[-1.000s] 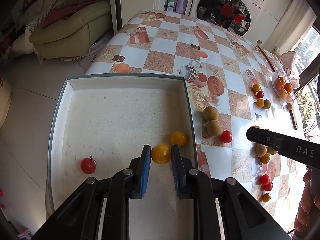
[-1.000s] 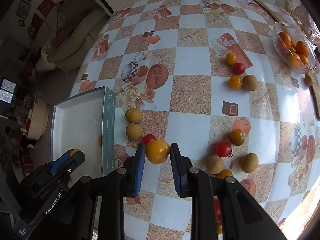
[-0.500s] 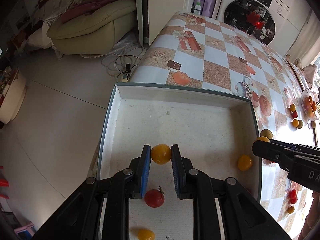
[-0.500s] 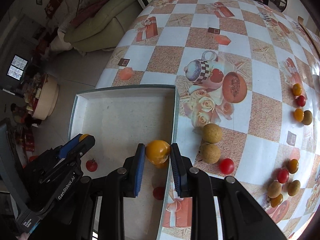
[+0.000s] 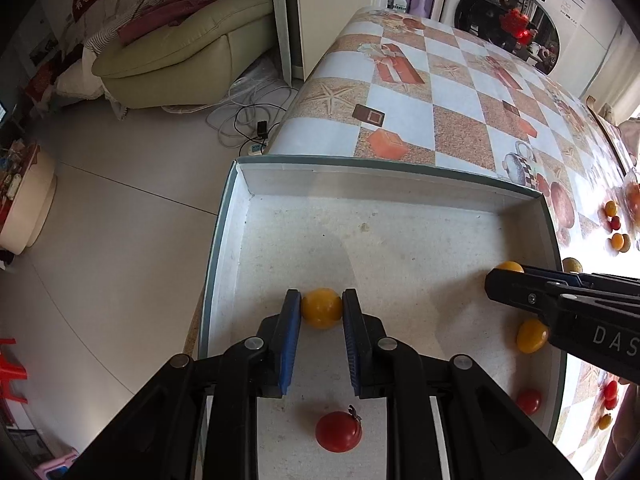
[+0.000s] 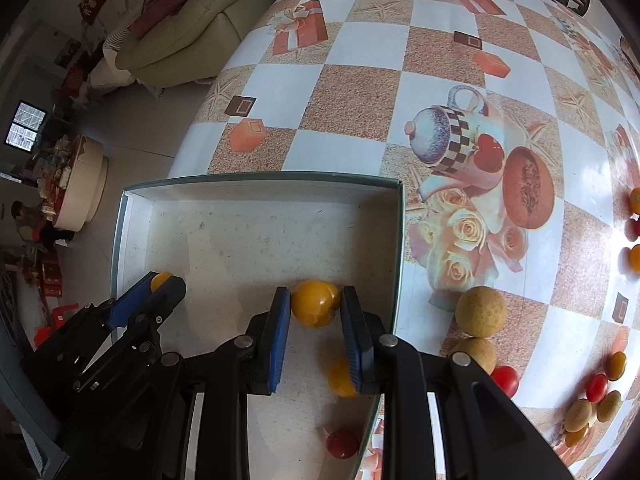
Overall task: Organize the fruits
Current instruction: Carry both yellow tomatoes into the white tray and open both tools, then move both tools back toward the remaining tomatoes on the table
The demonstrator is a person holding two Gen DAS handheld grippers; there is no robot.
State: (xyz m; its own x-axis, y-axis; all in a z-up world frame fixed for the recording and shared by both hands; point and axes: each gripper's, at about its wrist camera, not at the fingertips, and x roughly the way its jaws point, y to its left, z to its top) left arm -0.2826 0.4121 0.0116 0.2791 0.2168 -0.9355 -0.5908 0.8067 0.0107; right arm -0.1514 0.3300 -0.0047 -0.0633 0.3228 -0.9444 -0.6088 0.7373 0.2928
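— Yellow fruit (image 5: 321, 307) pinched in my left gripper (image 5: 321, 312), frame centre, over tray (image 5: 384, 168) floor. Right?
— Right gripper (image 6: 315, 308) clamps another yellow one (image 6: 314, 302), lower centre, just inside tray's right wall. Both drop straight down.

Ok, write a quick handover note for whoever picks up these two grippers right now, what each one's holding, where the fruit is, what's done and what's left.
Left hand-held gripper: shut on a yellow tomato, over the white tray.
Right hand-held gripper: shut on another yellow tomato, also over the tray, near its right wall.
Done: lying in the tray are a red tomato with stem, a second red one and a loose yellow one.
Left: set both held tomatoes down, then fetch the rest from the tablecloth: the round tan fruits, the red tomato beside them and the small clusters further right.
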